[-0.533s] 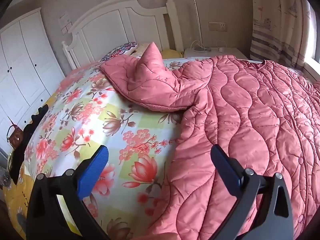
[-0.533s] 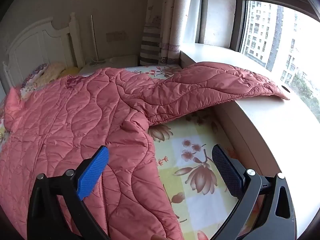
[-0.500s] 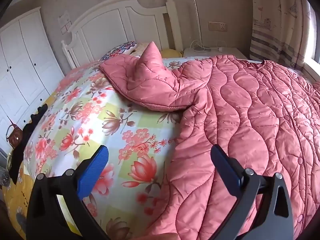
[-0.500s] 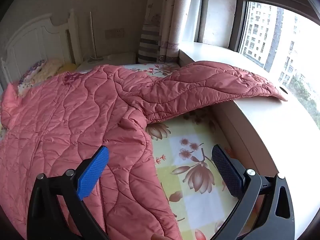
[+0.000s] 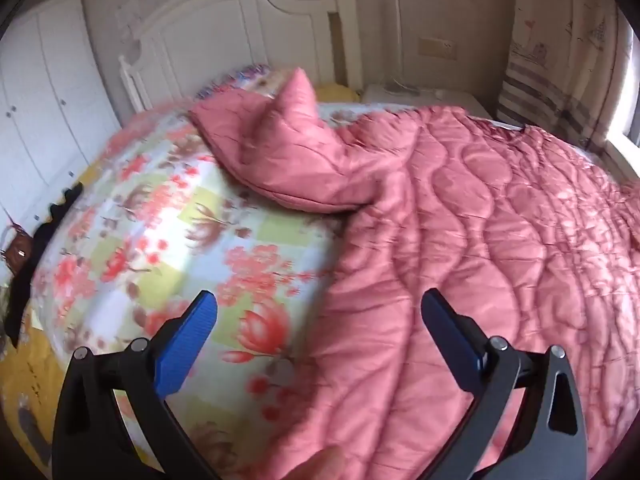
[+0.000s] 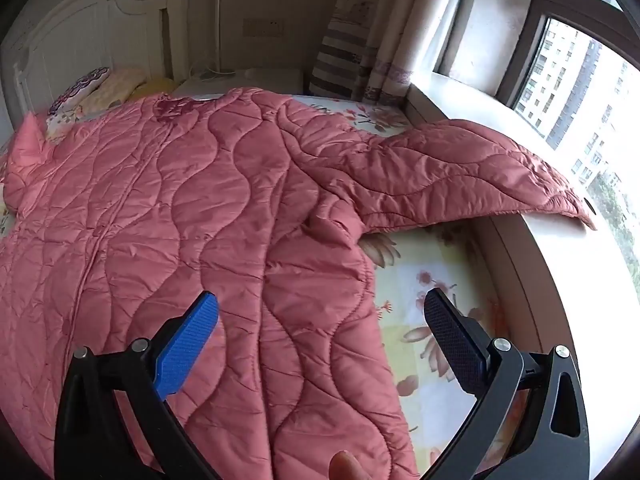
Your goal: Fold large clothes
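A large pink quilted coat (image 5: 460, 232) lies spread flat on a bed with a floral sheet (image 5: 168, 232). Its left sleeve (image 5: 280, 160) lies crumpled toward the headboard. In the right wrist view the coat (image 6: 200, 216) fills the bed and its right sleeve (image 6: 472, 172) stretches out onto the white window sill (image 6: 560, 264). My left gripper (image 5: 318, 320) is open and empty above the coat's left hem edge. My right gripper (image 6: 320, 320) is open and empty above the coat's right side edge.
A white headboard (image 5: 240, 32) and pillows (image 6: 100, 88) stand at the far end. White wardrobe doors (image 5: 44, 96) are at the left. A curtain (image 6: 372, 40) and window (image 6: 580, 92) are at the right. A dark bag (image 5: 20, 252) hangs off the bed's left side.
Both grippers have moved forward over the coat and tilted; the left view is blurred by motion. The coat has not moved.
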